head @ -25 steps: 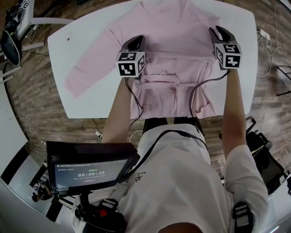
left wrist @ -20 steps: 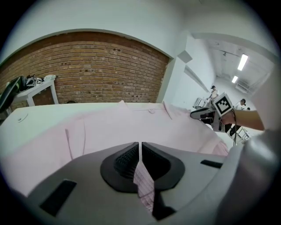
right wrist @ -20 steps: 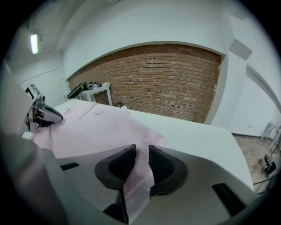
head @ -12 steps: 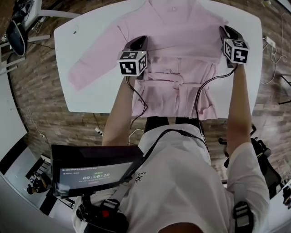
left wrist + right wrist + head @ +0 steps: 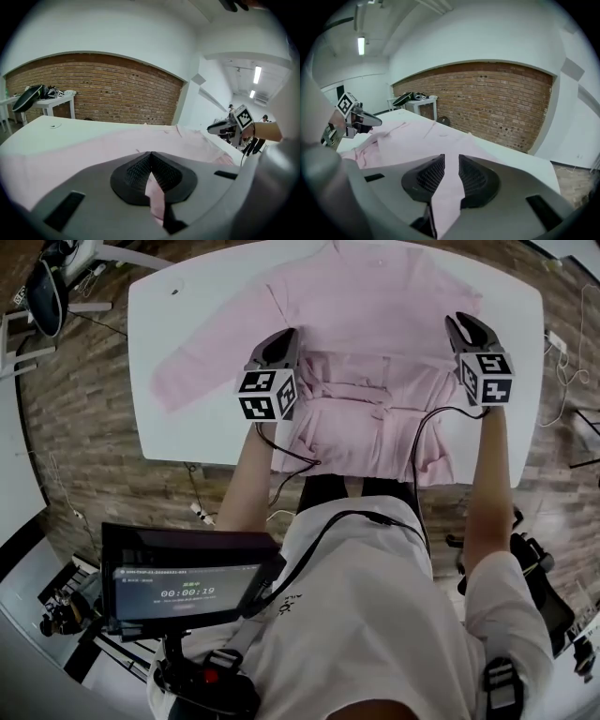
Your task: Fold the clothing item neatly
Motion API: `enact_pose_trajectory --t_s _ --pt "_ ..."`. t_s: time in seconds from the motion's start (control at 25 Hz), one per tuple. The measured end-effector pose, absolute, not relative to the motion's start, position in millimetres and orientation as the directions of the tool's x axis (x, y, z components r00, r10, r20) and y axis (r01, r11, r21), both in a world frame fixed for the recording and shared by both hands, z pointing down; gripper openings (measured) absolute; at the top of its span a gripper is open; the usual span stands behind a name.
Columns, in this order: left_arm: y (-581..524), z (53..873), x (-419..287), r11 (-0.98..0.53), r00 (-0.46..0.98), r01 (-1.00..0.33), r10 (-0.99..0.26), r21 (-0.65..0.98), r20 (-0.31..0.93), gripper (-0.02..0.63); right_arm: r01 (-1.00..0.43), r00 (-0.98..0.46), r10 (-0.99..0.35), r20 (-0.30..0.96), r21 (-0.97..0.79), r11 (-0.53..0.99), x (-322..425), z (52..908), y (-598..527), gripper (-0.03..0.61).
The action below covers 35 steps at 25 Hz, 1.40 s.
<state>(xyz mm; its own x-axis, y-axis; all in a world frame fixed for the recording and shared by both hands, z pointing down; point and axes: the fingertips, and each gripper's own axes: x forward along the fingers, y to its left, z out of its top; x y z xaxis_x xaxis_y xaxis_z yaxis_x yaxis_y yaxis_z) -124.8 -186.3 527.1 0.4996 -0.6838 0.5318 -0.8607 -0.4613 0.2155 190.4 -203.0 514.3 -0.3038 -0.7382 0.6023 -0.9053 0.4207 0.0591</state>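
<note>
Pink shirt (image 5: 375, 306) lies spread on the white counter (image 5: 187, 442), its near part raised by both tools.
Over the counter's middle, the left tool (image 5: 284, 337) is clenched tight on a fold of the shirt. The right tool (image 5: 461, 324), its jaws just having been closing, pinches a thicker fold.

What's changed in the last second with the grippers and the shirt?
Both the left gripper and the right gripper drew back toward the person, holding the pink shirt. The right fingers have just been closing on the fabric between them. Left grip unchanged; the outstretched sleeve stays on the table.
</note>
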Motion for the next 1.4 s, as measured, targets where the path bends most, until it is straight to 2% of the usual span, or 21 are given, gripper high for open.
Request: enact_pose_trajectory --t_s 0.16,0.36,0.6,0.96,1.2,1.32,1.4 --pt "-158.9 517.6 -159.9 -0.433 0.479 -0.875 -0.712 0.216 0.514 0.003 -0.86 -0.384 -0.743 0.548 0.08 0.503 115.5 469.1 -176.3 0.095" --pt "-128.3 499.8 -221.8 -0.369 0.439 -0.899 -0.755 0.238 0.487 0.003 -0.806 -0.434 -0.72 0.542 0.124 0.579 32.9 440.0 -144.6 0.095" --pt "-95.0 497.3 -326.8 -0.207 0.291 -0.954 -0.817 0.219 0.498 0.002 -0.748 -0.463 -0.695 0.55 0.177 0.639 -45.3 404.3 -109.6 0.095" --pt "-73.9 534.0 -411.0 0.046 0.066 -0.982 -0.824 0.183 0.562 0.002 -0.7 -0.546 -0.643 0.538 0.128 0.702 -83.0 405.8 -70.9 0.095" --pt "-65.2 553.5 -464.1 0.267 -0.103 -0.944 -0.798 0.194 0.594 0.011 -0.667 -0.566 -0.614 0.551 0.133 0.733 -100.8 401.6 -61.2 0.095" --pt "-58.7 562.5 -475.6 0.352 -0.162 -0.914 -0.772 0.202 0.615 0.135 -0.658 -0.561 -0.61 0.559 0.146 0.739 -94.8 404.0 -54.6 0.095" --pt "-59.2 567.4 -483.5 0.391 -0.184 -0.897 -0.756 0.207 0.629 0.189 -0.657 -0.555 -0.608 0.568 0.148 0.739 -94.3 404.7 -54.6 0.095"
